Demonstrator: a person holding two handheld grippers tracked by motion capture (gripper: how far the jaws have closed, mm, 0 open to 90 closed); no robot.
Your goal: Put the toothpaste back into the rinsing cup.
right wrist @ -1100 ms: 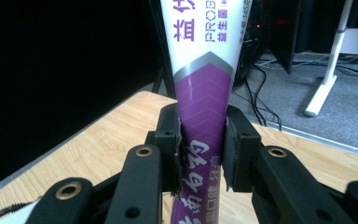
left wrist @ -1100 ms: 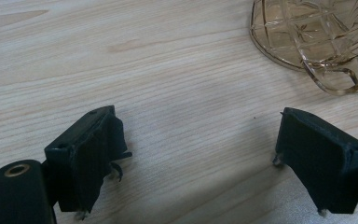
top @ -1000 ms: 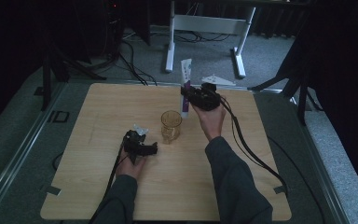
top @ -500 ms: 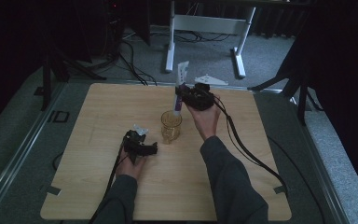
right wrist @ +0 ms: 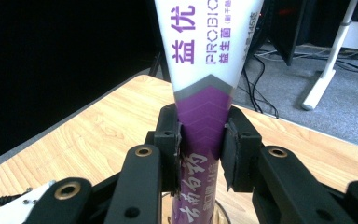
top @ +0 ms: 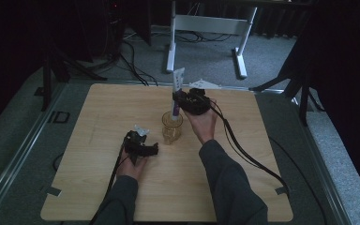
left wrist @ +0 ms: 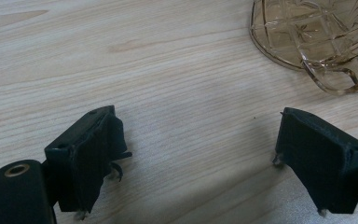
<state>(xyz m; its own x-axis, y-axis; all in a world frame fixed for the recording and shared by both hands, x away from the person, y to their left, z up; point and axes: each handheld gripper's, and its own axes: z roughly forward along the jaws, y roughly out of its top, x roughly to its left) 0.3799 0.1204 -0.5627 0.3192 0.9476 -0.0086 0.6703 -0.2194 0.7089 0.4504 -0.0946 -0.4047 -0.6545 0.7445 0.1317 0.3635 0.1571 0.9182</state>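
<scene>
left gripper (top: 151,148) rested on the table (top: 93,187), just near-left of the glass mug (top: 171,128), jaws released | right gripper (top: 179,99) clenched the purple-white tube (top: 176,96), upright over the mug's mouth, far side

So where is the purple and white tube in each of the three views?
High view: the tube stands upright above the glass mug, held by the right hand-held gripper.
Left gripper view: not in it.
Right gripper view: centre, clamped between the jaws.
Shared landmark: the wooden table.
</scene>
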